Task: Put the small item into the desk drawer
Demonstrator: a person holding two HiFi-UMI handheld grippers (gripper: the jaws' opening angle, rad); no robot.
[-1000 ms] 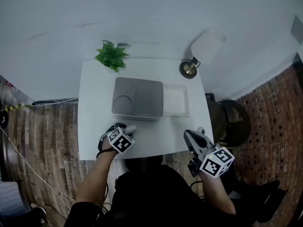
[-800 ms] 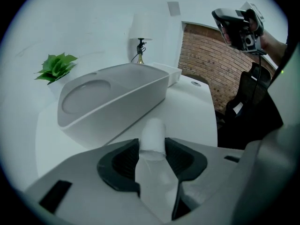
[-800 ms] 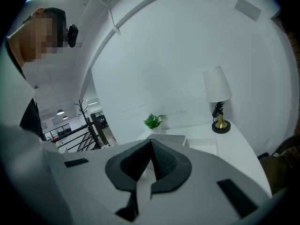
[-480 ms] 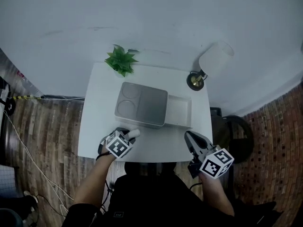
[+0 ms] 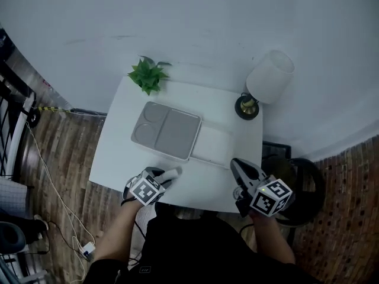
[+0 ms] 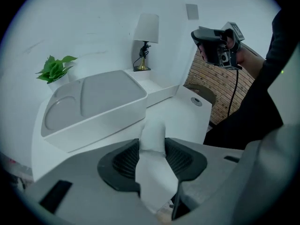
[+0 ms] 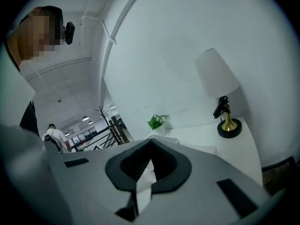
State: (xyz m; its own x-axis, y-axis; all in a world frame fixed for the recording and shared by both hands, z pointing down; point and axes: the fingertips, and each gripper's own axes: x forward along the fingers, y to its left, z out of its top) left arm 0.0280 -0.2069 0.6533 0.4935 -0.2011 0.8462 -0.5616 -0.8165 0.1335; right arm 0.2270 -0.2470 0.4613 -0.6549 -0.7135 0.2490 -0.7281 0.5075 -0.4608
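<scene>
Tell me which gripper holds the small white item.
The left gripper: its jaws have just been closing and clamp the small white item. The right gripper has nothing between its jaws.

Small item [image 6: 153,130]: white, smooth, elongated, rounded at its far end. It stands between the pads of the left gripper [image 6: 153,148], whose jaws have just been closing and now press on both its sides, over the near left part of the desk.

Desk drawer [image 5: 214,147]: shallow, white, pulled out to the right of the grey-topped box [image 5: 166,130], open upward.
</scene>
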